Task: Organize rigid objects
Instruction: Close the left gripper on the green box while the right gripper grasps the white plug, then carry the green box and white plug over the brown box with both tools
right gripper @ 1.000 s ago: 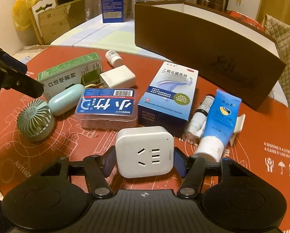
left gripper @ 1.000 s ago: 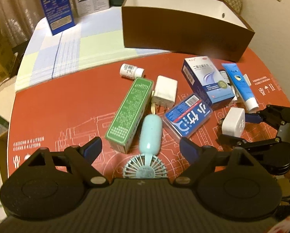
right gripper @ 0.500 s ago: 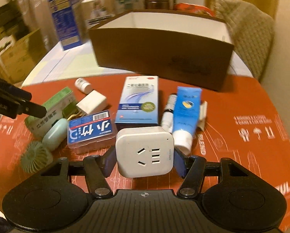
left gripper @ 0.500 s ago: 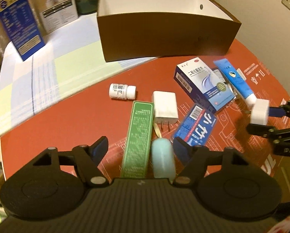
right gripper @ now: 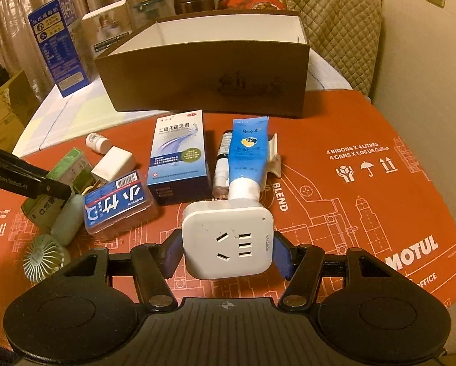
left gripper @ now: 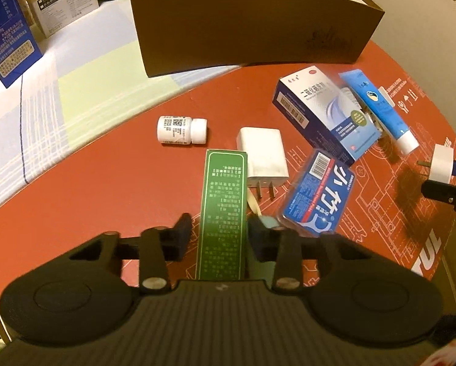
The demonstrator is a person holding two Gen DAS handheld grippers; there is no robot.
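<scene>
Clutter crowds the middle of the red printed mat (right gripper: pixel 365 189) that covers your round tabletop (left gripper: pixel 75 85).

Your left tool (left gripper: pixel 218 238) has just been closing, and its blue pads now pinch the long green cardboard box (left gripper: pixel 225 210), which runs straight up from the bottom centre of the left view. To the right of that box lie the white plug charger (left gripper: pixel 263 155) and the clear case with a blue label (left gripper: pixel 316 195), both just beside it. A pale mint object (left gripper: pixel 269 222) peeks out at the right pad. Left of the box the mat is bare, with only the small white pill bottle (left gripper: pixel 182 129) lying on its side further up.

Your right tool (right gripper: pixel 226 251) pinches the white square socket adapter (right gripper: pixel 228 238) between its blue pads, low in the centre of the right view. Just above it the blue squeeze tube with a white cap (right gripper: pixel 246 155) and the slim white spray bottle (right gripper: pixel 223 158) lie side by side, next to the blue and white medicine carton (right gripper: pixel 177 152).

At the top of both views stands the brown open-topped cardboard box (right gripper: pixel 203 82), its white inside showing no contents from here, its near wall at the mat's far edge. You have open mat on the right of the right view, out to the rounded edge. At lower left there, the mint handheld fan (right gripper: pixel 46 257) lies close to the mat's rim.
</scene>
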